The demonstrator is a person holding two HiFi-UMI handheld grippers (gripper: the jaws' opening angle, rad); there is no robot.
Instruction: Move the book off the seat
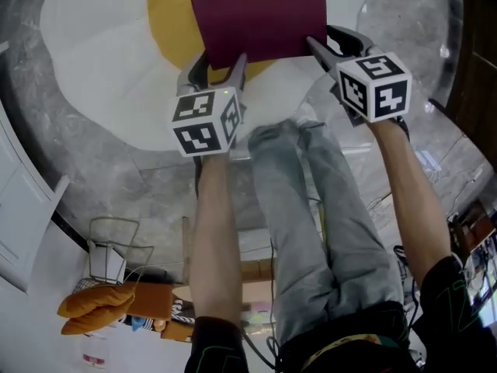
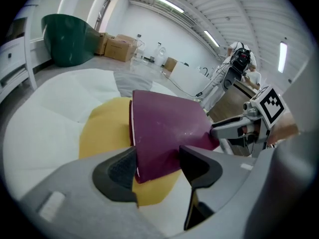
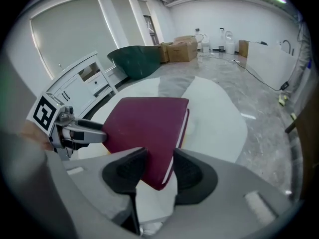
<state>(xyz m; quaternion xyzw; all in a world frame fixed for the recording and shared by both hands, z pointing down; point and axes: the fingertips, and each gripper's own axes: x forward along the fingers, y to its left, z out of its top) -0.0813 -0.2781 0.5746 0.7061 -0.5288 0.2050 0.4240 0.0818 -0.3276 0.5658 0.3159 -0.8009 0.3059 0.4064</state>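
Dark maroon hardcover book [image 1: 260, 18] sits upper centre of the head view, over the yellow round patch [image 1: 171, 14] in the middle of the white soft seat [image 1: 93, 68]. Near edge looks tilted up a bit; can't tell if it's fully clear of the seat.

L gripper [image 1: 221, 62] is at the book's lower-left corner. In the left gripper view, the corner [image 2: 167, 128] is between the jaws, w/ the jaws spread wide around it, not clamped. The L pad is right by the page edge and the other jaw sits over the cover.

R gripper [image 1: 328, 41] is at the book's lower-right corner. In the right gripper view, the jaws are closed on that corner [image 3: 144, 128], w/ pads on both faces and white page edges toward the right pad.

Grey marbled floor [image 1: 140, 185] surrounds the seat. Orange cushion [image 1: 97, 305] lower left of the head view. Dark green tub chair [image 2: 67, 44] upper left of the left gripper view, cardboard boxes [image 2: 117, 46] just right of it.
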